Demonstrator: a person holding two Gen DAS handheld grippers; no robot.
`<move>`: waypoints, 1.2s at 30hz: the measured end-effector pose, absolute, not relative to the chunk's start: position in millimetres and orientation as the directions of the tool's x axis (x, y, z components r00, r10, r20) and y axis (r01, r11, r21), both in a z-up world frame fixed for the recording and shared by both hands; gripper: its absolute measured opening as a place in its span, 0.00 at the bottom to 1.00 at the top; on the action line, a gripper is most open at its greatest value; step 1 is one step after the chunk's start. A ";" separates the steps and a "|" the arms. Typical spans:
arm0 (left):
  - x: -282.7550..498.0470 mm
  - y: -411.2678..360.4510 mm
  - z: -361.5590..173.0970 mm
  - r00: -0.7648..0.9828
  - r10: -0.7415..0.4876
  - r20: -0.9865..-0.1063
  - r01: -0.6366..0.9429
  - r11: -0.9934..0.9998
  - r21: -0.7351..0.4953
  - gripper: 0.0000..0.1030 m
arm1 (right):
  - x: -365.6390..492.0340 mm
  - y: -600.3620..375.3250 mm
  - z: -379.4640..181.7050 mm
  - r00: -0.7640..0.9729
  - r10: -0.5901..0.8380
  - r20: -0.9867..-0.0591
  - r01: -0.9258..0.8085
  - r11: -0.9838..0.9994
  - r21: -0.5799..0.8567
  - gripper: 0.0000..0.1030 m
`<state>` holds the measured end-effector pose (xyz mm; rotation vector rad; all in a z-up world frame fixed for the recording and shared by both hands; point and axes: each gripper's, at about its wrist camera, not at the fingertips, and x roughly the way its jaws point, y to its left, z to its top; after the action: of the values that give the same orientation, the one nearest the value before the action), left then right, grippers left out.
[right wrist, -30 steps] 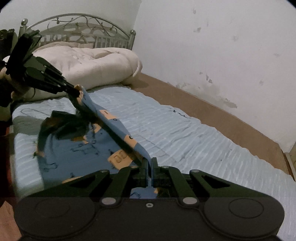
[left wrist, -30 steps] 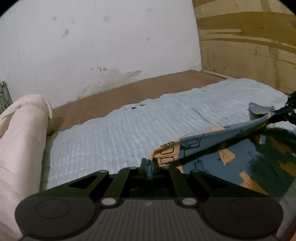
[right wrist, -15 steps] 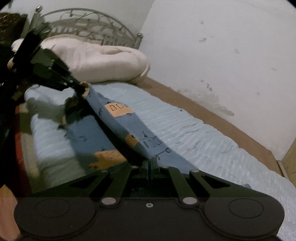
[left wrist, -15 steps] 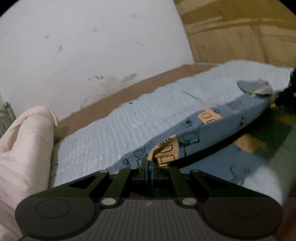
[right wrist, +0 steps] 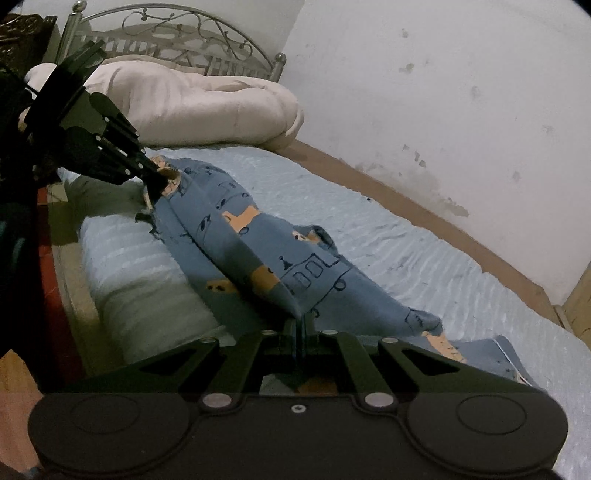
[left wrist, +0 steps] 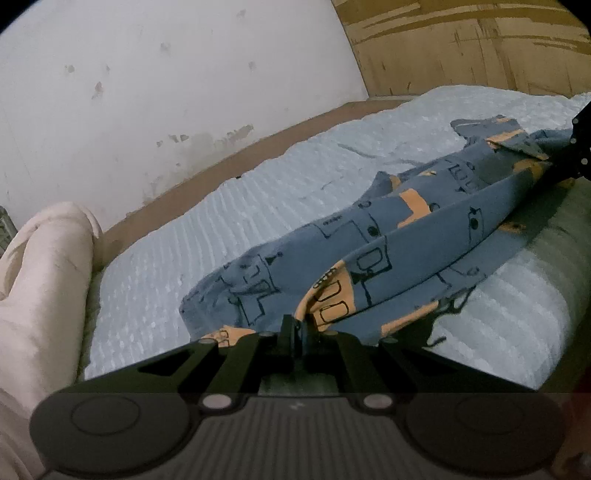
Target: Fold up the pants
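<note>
So both grippers have a pinch on the pants here. They're blue kids' pajama pants with orange patches and little black line drawings of vehicles. The left gripper has its fingers pressed together on a fold of the fabric at one end, right where an orange patch is. The right gripper is doing the same at the other end, fingers clamped on a thin edge of the cloth. In the right wrist view you can also see the left gripper coming in from the upper left, its tip buried in the fabric.

The pants run between the two grippers as a long folded band, with the held edge lifted a bit and the rest draped down onto the bed. They lie along the near long edge of the bed, on a light blue ribbed sheet. One bit of the pants spreads flat on the sheet just right of the right gripper.

A bundled cream comforter sits at the head end against the metal headboard. A strip of bare brown bed base runs along the far side by the scuffed white wall, and there's a plywood panel at the foot end.
</note>
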<state>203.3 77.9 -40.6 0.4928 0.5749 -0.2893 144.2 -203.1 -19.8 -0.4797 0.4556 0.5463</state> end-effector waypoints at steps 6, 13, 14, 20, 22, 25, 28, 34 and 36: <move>206.1 78.3 -48.3 0.790 -0.111 -0.603 0.394 0.846 0.360 0.03 | 138.8 -199.5 -29.2 0.778 0.350 -0.522 -0.576 0.730 -0.368 0.01; 203.8 85.6 -39.6 0.774 -0.140 -0.618 0.365 0.895 0.255 0.48 | 140.6 -198.5 -29.5 0.807 0.328 -0.491 -0.532 0.764 -0.365 0.21; 201.5 86.0 -38.0 0.784 -0.137 -0.606 0.350 0.903 0.249 0.64 | 139.3 -201.2 -28.6 0.807 0.332 -0.488 -0.532 0.766 -0.360 0.32; 181.2 64.9 -26.9 0.830 -0.142 -0.539 0.300 0.929 0.216 0.99 | 126.3 -231.2 -21.6 0.835 0.320 -0.448 -0.475 0.829 -0.294 0.80; 177.3 49.5 -24.1 0.838 -0.164 -0.520 0.305 0.932 0.197 0.99 | 122.8 -246.1 -18.7 0.852 0.298 -0.430 -0.429 0.869 -0.247 0.92; 175.1 16.3 -23.8 0.855 -0.160 -0.494 0.303 0.926 0.225 0.99 | 119.4 -272.2 -15.7 0.874 0.247 -0.419 -0.339 0.927 -0.160 0.99; 175.3 -16.7 -24.6 0.846 -0.209 -0.490 0.345 0.916 0.205 0.99 | 119.0 -300.3 -16.0 0.883 0.179 -0.434 -0.248 0.963 -0.108 0.99; 182.5 -68.2 -18.7 0.805 -0.359 -0.473 0.427 0.904 0.040 0.99 | 119.0 -351.6 -12.3 0.902 -0.038 -0.431 -0.032 0.988 -0.154 0.99; 190.7 -84.1 -18.2 0.788 -0.392 -0.476 0.440 0.898 -0.012 0.99 | 122.8 -368.4 -11.2 0.896 -0.079 -0.438 0.014 0.988 -0.151 0.99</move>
<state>190.7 -84.1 -18.2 0.1013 0.4899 -0.4487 122.8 -368.4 -11.2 -0.1460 0.4588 -0.0485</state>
